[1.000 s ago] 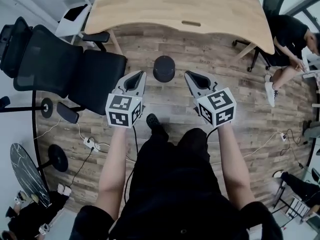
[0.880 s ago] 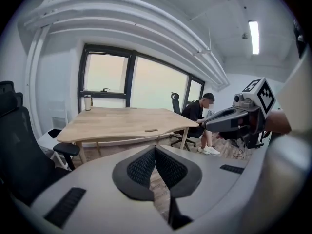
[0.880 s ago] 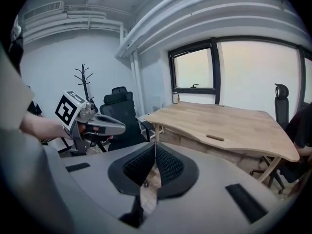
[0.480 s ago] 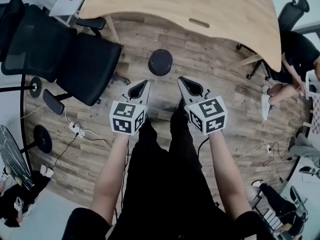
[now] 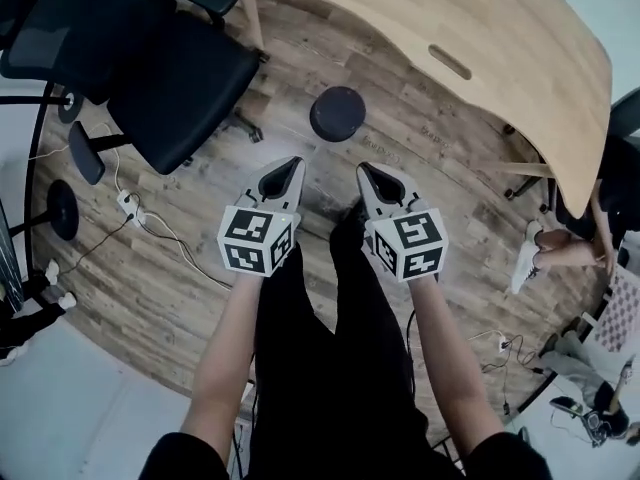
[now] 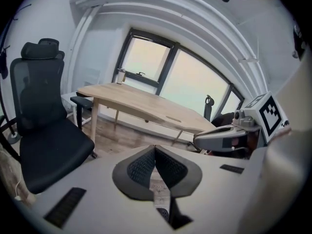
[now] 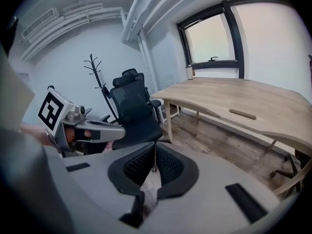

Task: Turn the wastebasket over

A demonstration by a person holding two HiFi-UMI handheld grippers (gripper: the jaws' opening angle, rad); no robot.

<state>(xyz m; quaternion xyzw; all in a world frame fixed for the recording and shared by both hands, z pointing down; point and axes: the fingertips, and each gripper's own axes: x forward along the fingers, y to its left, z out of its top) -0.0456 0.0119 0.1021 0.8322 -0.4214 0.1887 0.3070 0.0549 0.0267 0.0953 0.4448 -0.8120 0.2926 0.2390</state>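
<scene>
Wastebasket (image 5: 337,114), a dark round shape seen from above, sits on the plank floor (image 5: 200,238) just in front of the curved wooden desk (image 5: 450,28). The head view does not show whether its mouth faces up or down. It lies ahead of both grippers, apart from them, and roughly in line with the gap between their tips. The left gripper (image 5: 293,161) points forward and down with its jaws closed. In the left gripper view its ribbed black pads (image 6: 141,167) meet at the tip with nothing between them. The right gripper (image 5: 363,167) is held beside it, pointing the same way. Its jaws are likewise pressed together and empty, the pads (image 7: 139,165) touching in the right gripper view. Neither gripper touches the wastebasket. Each gripper view catches the other gripper off to one side and the desk beyond, but the basket cannot be made out in either. A black office chair (image 5: 180,78) stands near the basket on its left. A white power strip (image 5: 128,205) with its cable lies on the floor left of the left gripper. The person's legs (image 5: 330,348), in black trousers, stand below the two grippers.
</scene>
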